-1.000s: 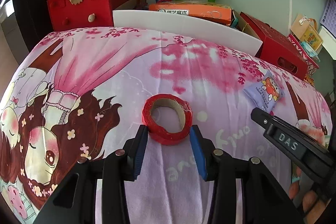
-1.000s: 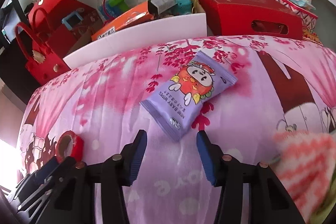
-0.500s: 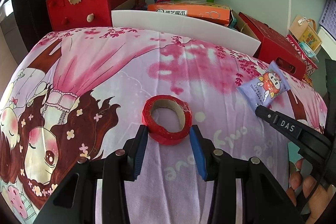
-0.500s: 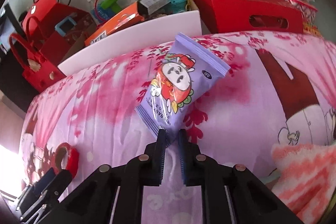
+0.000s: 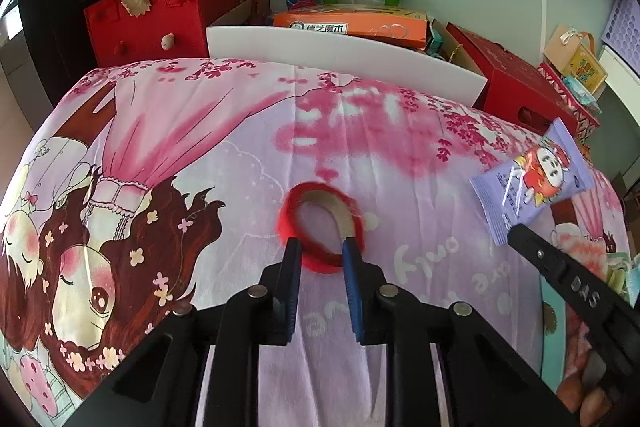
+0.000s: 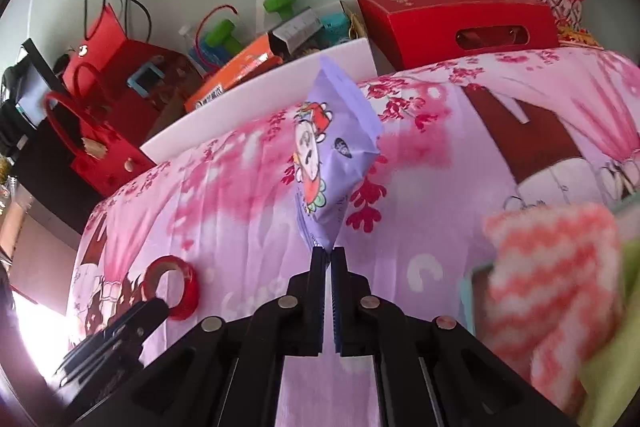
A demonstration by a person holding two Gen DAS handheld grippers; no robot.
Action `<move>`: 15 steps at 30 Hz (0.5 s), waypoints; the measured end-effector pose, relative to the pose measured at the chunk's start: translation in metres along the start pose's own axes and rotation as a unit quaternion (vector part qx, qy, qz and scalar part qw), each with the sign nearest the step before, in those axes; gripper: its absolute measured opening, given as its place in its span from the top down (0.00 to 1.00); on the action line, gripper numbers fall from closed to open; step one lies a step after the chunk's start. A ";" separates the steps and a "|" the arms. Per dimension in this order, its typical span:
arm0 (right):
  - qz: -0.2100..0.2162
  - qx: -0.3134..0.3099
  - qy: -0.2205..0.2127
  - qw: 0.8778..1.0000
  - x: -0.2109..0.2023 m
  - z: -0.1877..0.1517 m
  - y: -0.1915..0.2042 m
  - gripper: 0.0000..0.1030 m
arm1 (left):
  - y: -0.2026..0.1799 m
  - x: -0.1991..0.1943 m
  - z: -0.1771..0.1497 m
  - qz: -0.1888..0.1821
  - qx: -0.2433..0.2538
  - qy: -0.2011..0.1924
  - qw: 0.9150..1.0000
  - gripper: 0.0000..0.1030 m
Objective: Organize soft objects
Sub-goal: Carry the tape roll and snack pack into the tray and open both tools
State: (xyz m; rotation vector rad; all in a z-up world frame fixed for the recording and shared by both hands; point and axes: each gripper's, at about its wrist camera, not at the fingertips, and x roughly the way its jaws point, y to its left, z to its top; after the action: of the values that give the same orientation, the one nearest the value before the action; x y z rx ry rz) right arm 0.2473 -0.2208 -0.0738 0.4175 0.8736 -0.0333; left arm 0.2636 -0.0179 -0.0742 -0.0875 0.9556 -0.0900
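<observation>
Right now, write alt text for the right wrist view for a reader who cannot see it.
The right tongs are shut on the bottom corner of a purple plastic baby-wipes packet, held up above a pink cartoon-print bedsheet. A red roll of tape sits at lower left between the left tongs' jaws, and a blurred coral-and-white fuzzy cloth fills the right.

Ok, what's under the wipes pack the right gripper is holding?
The wipes pack hangs lifted from the right gripper, shut on its lower edge. Under it only the pink printed sheet shows. The patch directly behind the pack is hidden.
</observation>
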 end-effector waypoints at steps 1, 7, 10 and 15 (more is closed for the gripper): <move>0.001 -0.001 -0.002 1.000 -0.003 -0.001 0.001 0.97 | 0.000 -0.002 0.000 -0.003 -0.001 -0.001 1.000 0.82; 0.010 -0.008 -0.019 1.000 -0.038 -0.011 0.005 0.97 | -0.005 -0.006 -0.002 -0.004 0.011 -0.003 1.000 0.92; 0.010 -0.008 -0.025 1.000 -0.053 -0.014 0.005 0.97 | -0.002 -0.006 -0.003 -0.020 0.002 0.001 1.000 0.93; 0.011 0.002 -0.023 1.000 -0.066 -0.021 -0.001 0.97 | 0.005 -0.008 -0.005 -0.053 -0.026 0.006 0.998 0.94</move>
State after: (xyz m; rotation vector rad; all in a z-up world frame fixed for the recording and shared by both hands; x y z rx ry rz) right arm 0.1884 -0.2227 -0.0364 0.4291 0.8229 -0.0240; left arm 0.2554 -0.0121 -0.0711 -0.1849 0.9650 -0.1630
